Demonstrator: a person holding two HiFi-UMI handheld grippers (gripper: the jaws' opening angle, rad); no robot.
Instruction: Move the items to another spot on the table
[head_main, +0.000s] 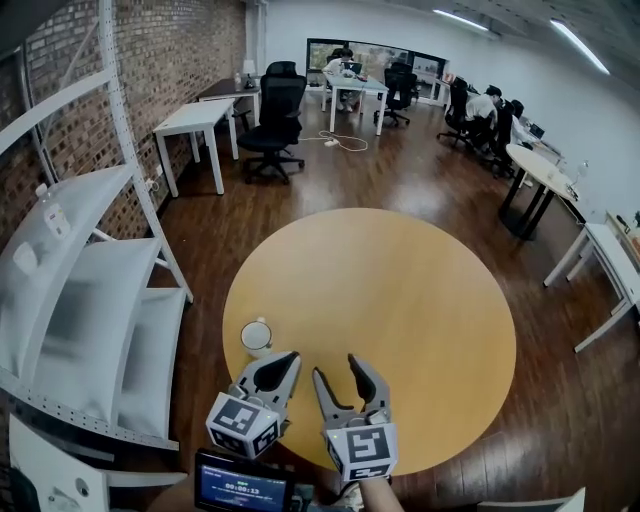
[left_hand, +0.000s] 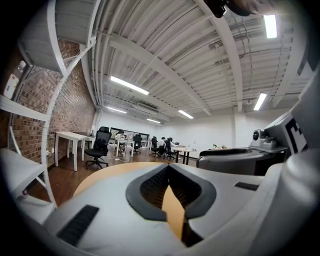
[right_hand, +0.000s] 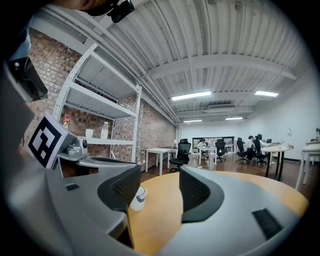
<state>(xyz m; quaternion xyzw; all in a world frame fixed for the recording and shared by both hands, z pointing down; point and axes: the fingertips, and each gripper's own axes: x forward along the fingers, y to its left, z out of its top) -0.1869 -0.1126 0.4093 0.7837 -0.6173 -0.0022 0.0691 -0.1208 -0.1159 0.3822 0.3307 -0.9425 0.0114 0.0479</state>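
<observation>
A white cup (head_main: 256, 337) with a dark print on its side stands upright near the left rim of the round wooden table (head_main: 400, 300). My left gripper (head_main: 290, 357) hovers just right of and nearer than the cup, its jaws shut with nothing between them; in the left gripper view its tips (left_hand: 169, 167) meet over the tabletop. My right gripper (head_main: 336, 367) is beside it, open and empty. In the right gripper view the cup (right_hand: 138, 198) shows past the left jaw, farther out on the table than the gripper (right_hand: 159, 185).
A white shelving rack (head_main: 90, 300) stands close to the table's left side. White desks (head_main: 195, 118), black office chairs (head_main: 272, 125) and seated people are far across the wooden floor. More white tables (head_main: 600, 260) stand at the right.
</observation>
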